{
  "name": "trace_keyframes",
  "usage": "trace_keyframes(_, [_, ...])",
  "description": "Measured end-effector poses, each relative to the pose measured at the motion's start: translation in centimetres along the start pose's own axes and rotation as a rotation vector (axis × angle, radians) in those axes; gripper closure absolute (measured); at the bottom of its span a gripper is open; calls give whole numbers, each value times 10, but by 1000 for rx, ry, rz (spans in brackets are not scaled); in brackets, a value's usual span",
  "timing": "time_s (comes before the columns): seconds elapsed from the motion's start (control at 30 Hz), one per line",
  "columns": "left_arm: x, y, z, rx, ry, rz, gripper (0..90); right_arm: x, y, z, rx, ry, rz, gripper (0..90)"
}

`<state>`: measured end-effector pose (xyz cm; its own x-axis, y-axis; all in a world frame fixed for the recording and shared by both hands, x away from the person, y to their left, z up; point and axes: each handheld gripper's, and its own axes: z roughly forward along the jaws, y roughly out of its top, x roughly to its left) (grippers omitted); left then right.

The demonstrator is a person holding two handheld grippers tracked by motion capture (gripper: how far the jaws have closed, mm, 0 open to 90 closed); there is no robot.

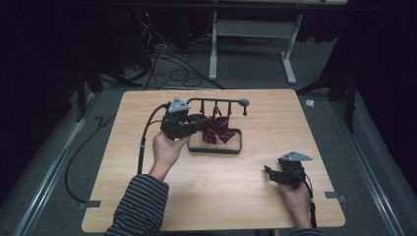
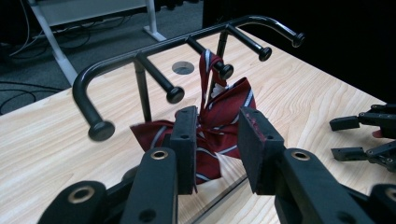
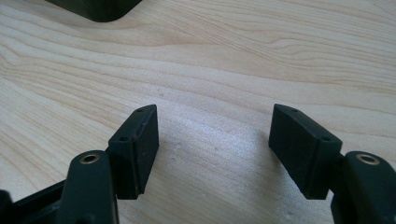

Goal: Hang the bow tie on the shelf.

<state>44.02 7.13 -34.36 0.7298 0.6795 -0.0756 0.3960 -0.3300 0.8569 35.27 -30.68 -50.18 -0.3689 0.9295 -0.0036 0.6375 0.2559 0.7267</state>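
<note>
A dark red striped bow tie [image 2: 217, 123] is seen hanging by its thin strap from one peg of a black metal rack [image 2: 154, 51], with the bow sagging down into the rack's tray [image 1: 216, 147] near the middle of the wooden table [image 1: 255, 187]. The left gripper [image 2: 217, 144] is held just in front of the bow, its fingers [image 2: 184, 140] partly open; the cloth lies between them, apparently not pinched. The right gripper [image 3: 217, 149] is rested well apart on bare table, fingers wide open and empty. The tie is judged light, soft and floppy, likely to slump and swing. A hold at the firm central knot is judged best; the strap could snag on the peg.
</note>
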Motion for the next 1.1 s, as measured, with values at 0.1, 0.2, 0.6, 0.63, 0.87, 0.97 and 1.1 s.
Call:
trace_keyframes(0.1, [1, -2, -3, 5, 4, 4, 677, 0, 0, 0, 0, 0, 2, 344])
trace_keyframes(0.2, [1, -3, -7, 1, 6, 1, 674, 0, 0, 0, 0, 0, 2, 345])
trace_keyframes(0.6, [5, -16, -13, 9, 28, -8, 669, 0, 0, 0, 0, 1, 1, 344])
trace_keyframes(0.63, [5, -18, -13, 11, 26, -13, 668, 0, 0, 0, -1, 2, 1, 344])
trace_keyframes(0.87, [8, -27, -15, 21, 27, -26, 664, 0, 0, 0, 0, 0, 1, 344])
trace_keyframes(0.97, [9, -30, -18, 13, 27, -38, 663, 0, 0, 0, 0, 0, 2, 344])
trace_keyframes(1.1, [11, -35, -22, 3, 26, -56, 660, 0, 0, 0, -1, 0, -3, 345])
